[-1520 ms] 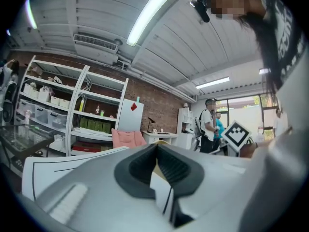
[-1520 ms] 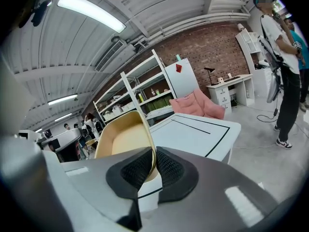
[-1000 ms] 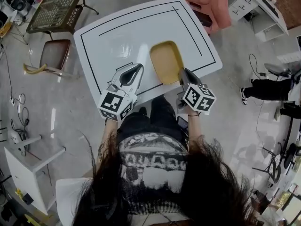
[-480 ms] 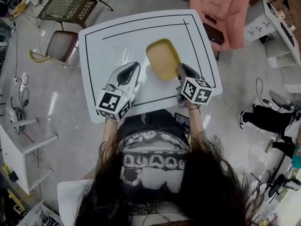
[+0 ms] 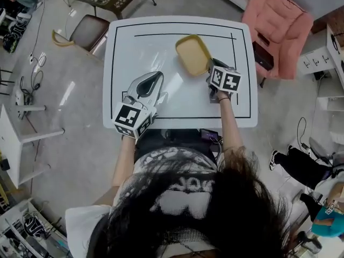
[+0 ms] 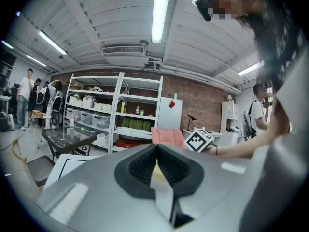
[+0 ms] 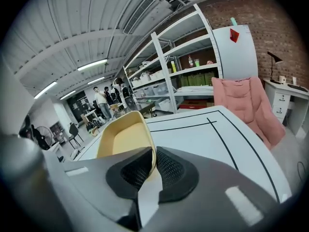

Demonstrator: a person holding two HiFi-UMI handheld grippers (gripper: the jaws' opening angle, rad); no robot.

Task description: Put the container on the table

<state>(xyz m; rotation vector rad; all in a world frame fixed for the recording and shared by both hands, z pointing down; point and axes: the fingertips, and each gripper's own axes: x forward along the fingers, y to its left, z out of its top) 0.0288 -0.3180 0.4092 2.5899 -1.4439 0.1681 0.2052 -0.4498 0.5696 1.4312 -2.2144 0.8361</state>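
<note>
Starting at the right gripper (image 7: pixel 153 166): its jaws are nearly closed, pinching one thin wall of the yellow container (image 7: pixel 120 139). One pad is inside the rim and the other is outside. So the container is already in hand, and the coming move is about getting it down, not reaching for it.

The container runs straight out ahead of that gripper. Its long axis is more or less in line with the way the jaws point, toward the far side of the table (image 7: pixel 203 134). In the head view it sits over the far right part of the tabletop, inside the black outline drawn on it. The gripper angles downward and the far end looks a bit raised. I honestly can't tell if the bottom is touching the surface yet. My guess is it needs lowering until it sits flat, then letting go.

The left gripper (image 6: pixel 157 151) has its jaws pressed together on nothing. It hangs over the near left part of the table, well apart from the container, so the right hand is clearly the one doing the job.

The container itself is an oblong, shallow tray-like dish with rounded corners. It's a plain mustard yellow, empty inside, with thin upright walls. It looks light, and being held by one edge it'd probably want to tip.
</note>
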